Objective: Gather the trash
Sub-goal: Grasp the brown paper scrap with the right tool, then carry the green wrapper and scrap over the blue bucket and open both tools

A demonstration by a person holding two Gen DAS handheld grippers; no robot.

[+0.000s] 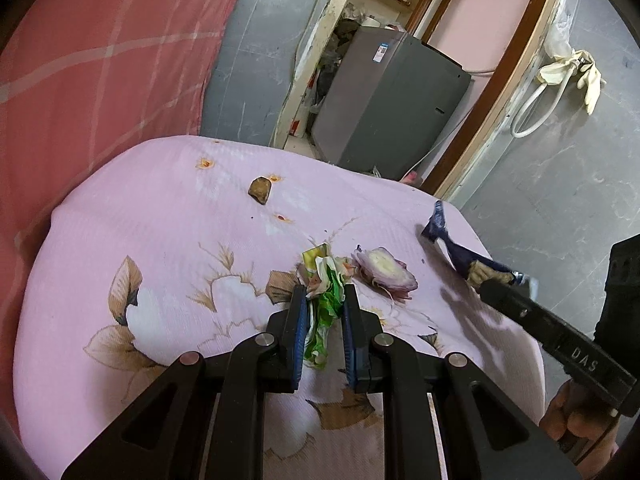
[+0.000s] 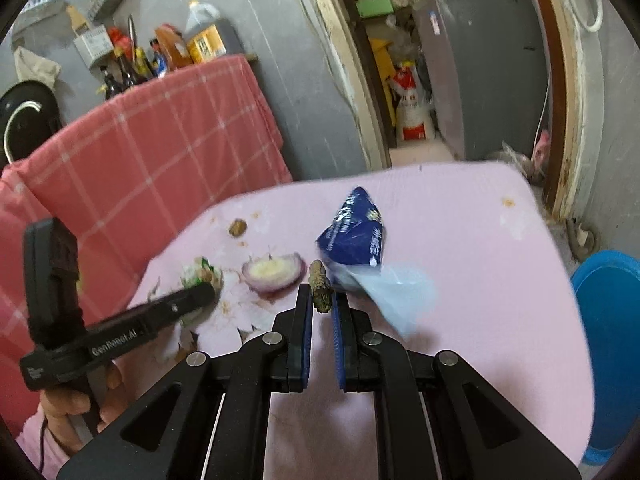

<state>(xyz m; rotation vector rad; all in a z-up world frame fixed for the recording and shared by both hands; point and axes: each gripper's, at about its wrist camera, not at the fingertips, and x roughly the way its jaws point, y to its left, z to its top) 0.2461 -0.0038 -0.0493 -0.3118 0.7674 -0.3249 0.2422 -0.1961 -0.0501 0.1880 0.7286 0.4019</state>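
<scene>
Crumpled green-and-white wrapper (image 1: 324,296) is clamped between the nearly closed jaws of the left gripper (image 1: 325,300), its tail hanging loose below the pads above the pink floral cloth (image 1: 160,208). It looks thin, light and soft, so a bite across the bunched middle, as here, should hold. The right gripper (image 2: 322,300) is pinched narrow on a small brownish scrap (image 2: 320,286), with a blue packet (image 2: 354,236) and its pale film standing just beside the right-hand finger; whether the packet is caught in the same grip cannot be told from either view. Still on the cloth are a cut onion half (image 1: 386,270), judged moist, slippery and layered, best taken across its thick body, and a small brown lump (image 1: 260,190), farther off, apparently firm. A blue tub (image 2: 608,340) sits beyond the cloth's right edge.
</scene>
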